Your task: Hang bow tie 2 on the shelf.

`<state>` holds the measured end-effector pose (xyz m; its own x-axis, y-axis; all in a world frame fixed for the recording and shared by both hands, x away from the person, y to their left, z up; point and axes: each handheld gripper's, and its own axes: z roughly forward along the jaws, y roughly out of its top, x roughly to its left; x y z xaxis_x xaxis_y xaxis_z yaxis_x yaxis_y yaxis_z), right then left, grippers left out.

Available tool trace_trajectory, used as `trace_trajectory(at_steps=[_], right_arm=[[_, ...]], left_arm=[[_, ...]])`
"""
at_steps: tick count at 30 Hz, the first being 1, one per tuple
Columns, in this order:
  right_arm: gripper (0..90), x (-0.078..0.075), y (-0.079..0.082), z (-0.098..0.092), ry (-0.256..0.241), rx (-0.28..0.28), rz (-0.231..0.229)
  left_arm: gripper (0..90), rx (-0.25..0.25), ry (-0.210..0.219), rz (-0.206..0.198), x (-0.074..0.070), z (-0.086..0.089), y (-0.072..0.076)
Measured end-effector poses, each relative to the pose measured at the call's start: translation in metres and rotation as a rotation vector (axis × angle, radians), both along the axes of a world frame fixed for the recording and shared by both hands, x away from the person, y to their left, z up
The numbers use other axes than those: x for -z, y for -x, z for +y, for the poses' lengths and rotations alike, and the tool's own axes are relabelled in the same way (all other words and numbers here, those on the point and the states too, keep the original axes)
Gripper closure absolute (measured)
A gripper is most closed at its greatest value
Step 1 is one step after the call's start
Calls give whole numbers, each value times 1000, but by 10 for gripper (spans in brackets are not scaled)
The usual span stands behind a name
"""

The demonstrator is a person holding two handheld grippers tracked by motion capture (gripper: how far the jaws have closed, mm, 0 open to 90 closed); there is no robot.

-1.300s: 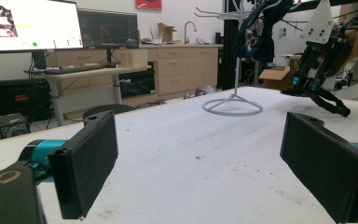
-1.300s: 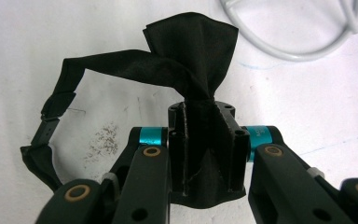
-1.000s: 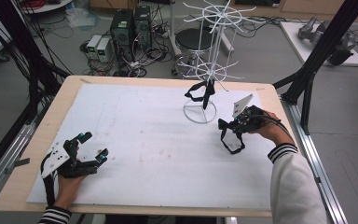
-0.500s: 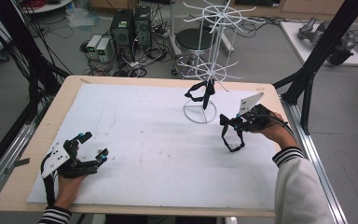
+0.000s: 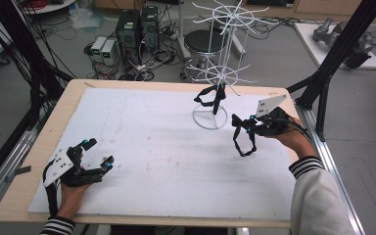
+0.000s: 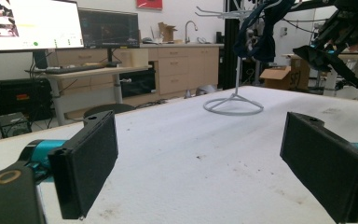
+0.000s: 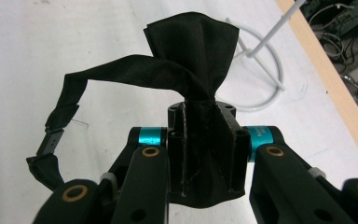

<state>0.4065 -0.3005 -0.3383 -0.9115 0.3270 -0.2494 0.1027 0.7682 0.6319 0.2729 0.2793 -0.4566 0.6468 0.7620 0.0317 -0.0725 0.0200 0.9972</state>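
I had right gripper (image 5: 248, 123) jaws clamped on black strap (image 7: 135, 74), held above table (image 5: 176, 147) beside white rack (image 5: 220, 73); second strap (image 5: 210, 96) hung on rack. Left gripper (image 5: 95, 155) rested near table's corner, jaws apart.

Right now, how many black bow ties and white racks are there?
Black bow ties: 2, one on the rack, one in the right gripper
White wire racks: 1
Total: 3
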Motion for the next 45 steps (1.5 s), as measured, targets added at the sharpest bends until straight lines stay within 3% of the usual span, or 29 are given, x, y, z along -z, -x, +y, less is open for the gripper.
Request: trace_trajectory(at_steps=[16,29,45], right_arm=[[760,-15,12,-3,-82,13,-37],[760,-35,23,-16,-265,90,-94],[760,-46,28,-21,-374,178,-135]], left_arm=[[117,0,1,-1,0,0,0],[116,2,3,-1,0,0,0],[116,3,2,-2,0,0,0]])
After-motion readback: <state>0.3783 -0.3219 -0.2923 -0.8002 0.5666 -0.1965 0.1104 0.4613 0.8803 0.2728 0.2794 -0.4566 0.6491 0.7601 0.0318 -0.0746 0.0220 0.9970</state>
